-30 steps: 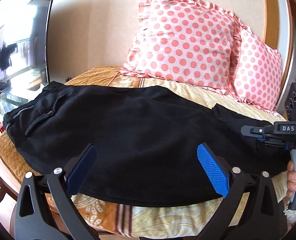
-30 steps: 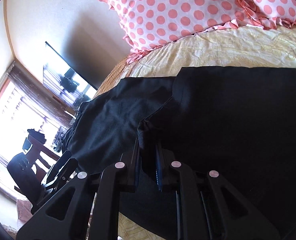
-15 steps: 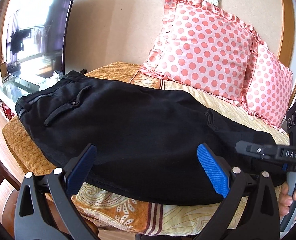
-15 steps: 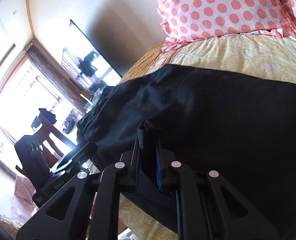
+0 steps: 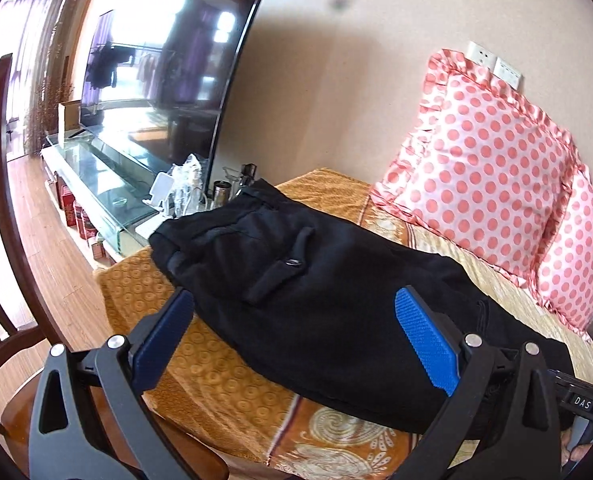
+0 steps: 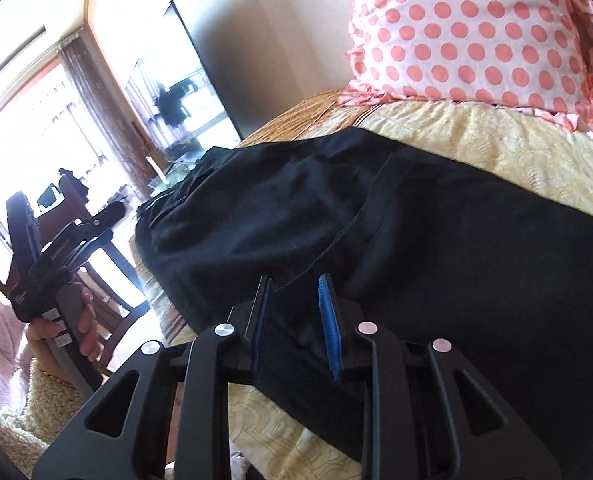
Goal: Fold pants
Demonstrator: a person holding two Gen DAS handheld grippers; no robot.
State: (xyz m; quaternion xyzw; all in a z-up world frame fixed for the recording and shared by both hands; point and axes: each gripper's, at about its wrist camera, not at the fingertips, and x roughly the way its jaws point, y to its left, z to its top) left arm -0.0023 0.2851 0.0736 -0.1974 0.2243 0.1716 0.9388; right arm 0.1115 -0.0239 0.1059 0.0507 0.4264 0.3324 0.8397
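Black pants [image 5: 256,248] lie across the patterned bedspread [image 5: 224,392], waistband and back pocket toward the TV end. My left gripper [image 5: 294,294] hovers open and wide near the bed's front edge, above the seat of the pants, holding nothing. In the right wrist view the folded-over leg of the pants [image 6: 476,248] rests on top. My right gripper [image 6: 294,280] is low over its near edge, jaws opening; cloth lies between the blue pads [image 6: 328,320] but is no longer pinched. A hand holds the left gripper [image 6: 68,240] at far left.
Two pink polka-dot pillows [image 5: 484,168] lean on the wall behind the pants. A TV [image 5: 164,76] on a glass stand [image 5: 96,184] with small clutter sits beyond the bed's left end. A dark wooden chair [image 5: 0,208] stands at left over wood floor.
The left gripper swung left, bringing the waistband end and the TV into view. The right gripper's pads, earlier shut on the pant leg's edge, have parted and let the cloth go.
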